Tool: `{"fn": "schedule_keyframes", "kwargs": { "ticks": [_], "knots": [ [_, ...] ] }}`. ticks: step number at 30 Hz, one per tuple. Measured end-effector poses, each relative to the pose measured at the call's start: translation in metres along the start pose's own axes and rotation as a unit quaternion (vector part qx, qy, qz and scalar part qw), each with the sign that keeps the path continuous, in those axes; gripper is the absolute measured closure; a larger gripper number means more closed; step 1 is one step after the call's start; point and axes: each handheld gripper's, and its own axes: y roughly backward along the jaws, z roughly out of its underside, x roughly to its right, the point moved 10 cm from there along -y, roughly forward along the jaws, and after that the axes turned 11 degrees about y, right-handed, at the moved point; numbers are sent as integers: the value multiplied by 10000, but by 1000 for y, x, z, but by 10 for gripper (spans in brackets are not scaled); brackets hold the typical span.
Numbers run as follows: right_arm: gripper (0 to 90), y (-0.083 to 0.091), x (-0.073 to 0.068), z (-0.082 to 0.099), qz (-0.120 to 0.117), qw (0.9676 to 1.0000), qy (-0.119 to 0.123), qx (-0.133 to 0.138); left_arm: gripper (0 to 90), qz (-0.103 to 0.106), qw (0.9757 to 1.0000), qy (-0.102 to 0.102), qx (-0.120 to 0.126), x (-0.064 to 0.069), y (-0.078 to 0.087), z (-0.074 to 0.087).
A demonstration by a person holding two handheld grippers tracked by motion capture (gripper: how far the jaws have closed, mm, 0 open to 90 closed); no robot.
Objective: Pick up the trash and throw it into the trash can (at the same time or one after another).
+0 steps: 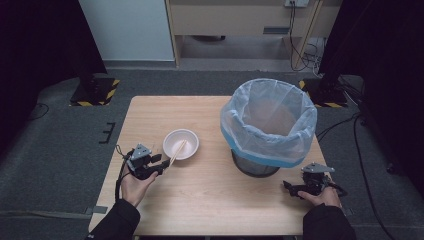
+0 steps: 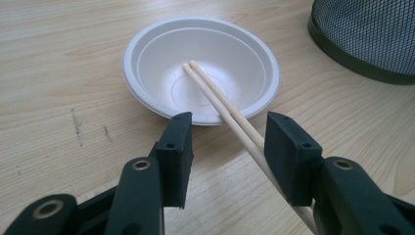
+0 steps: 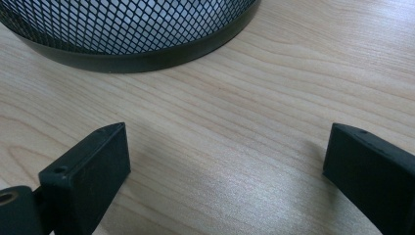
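A white disposable bowl (image 1: 181, 144) (image 2: 235, 54) sits left of the table's middle, with a pair of wooden chopsticks (image 1: 177, 151) (image 2: 220, 98) resting in it and sticking out over its near rim. My left gripper (image 1: 164, 162) (image 2: 230, 125) is low at that rim, its jaws either side of the chopsticks' near ends. The sticks run close along the right-hand pad, and the other pad stands clear of them. My right gripper (image 1: 289, 187) (image 3: 225, 142) rests near the table's front right, jaws wide apart over bare wood with nothing between them.
A black mesh waste bin (image 1: 255, 167) (image 2: 372, 34) (image 3: 122, 29), lined with a pale blue bag (image 1: 268, 125), stands at the right of the wooden table (image 1: 210, 200), just beyond my right gripper. Grey floor surrounds the table.
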Motion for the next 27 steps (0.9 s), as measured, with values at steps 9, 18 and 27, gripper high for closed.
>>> {"fn": "schedule_keyframes", "kwargs": {
  "ticks": [9,18,27],
  "knots": [
    [36,0,0,0,0,10000,-1,1,455,-97,9999,-43,7,-1,-3,2],
    [35,0,0,0,-7,10000,4,-5,383,14,9998,-129,159,6,-5,-2],
    [35,0,0,0,-6,10000,5,-5,361,36,9994,-286,166,12,-11,-4]
  ]
}}
